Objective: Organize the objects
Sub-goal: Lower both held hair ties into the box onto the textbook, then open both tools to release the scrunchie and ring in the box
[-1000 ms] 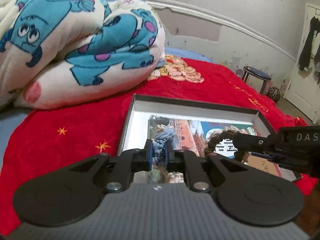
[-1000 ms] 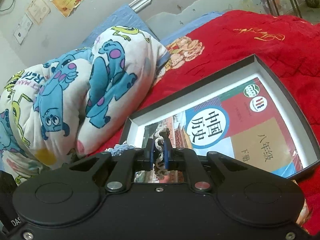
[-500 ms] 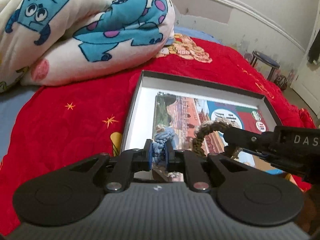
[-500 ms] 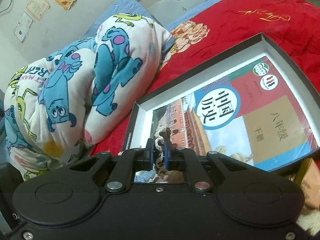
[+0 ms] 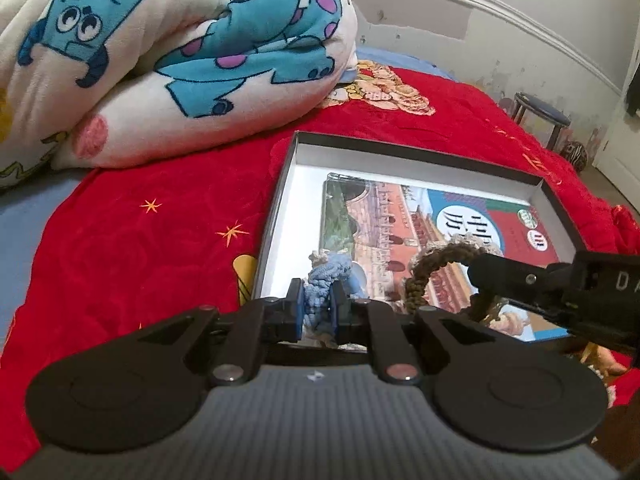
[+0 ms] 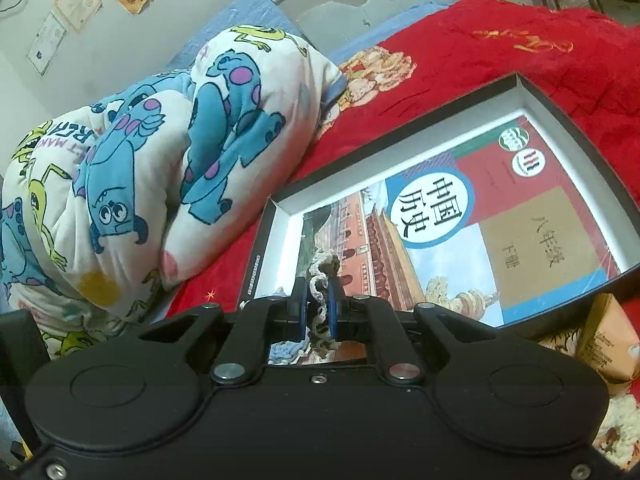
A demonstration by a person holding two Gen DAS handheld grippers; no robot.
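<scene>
A shallow black box (image 5: 408, 151) with a white inside lies on the red bedspread, and a textbook (image 5: 404, 216) lies flat in it. My left gripper (image 5: 318, 305) is shut on a blue knitted piece (image 5: 323, 280) over the box's near left corner. My right gripper (image 6: 318, 302) is shut on a cream and brown knitted piece (image 6: 320, 276). In the left wrist view the right gripper (image 5: 480, 270) reaches in from the right, and the brown knitted piece (image 5: 436, 258) arches above the textbook (image 6: 472, 224). The box (image 6: 568, 116) fills the right half of the right wrist view.
A rolled cartoon-print blanket (image 5: 168, 52) lies beyond the box on the left. The red bedspread (image 5: 152, 248) covers the bed. A stool (image 5: 544, 116) stands by the far wall. A tan packet (image 6: 608, 340) lies beside the box's near edge.
Both views have tipped down and drawn nearer the box. The knitted pieces now hang lower over the textbook's near end. Both grips are unchanged.
</scene>
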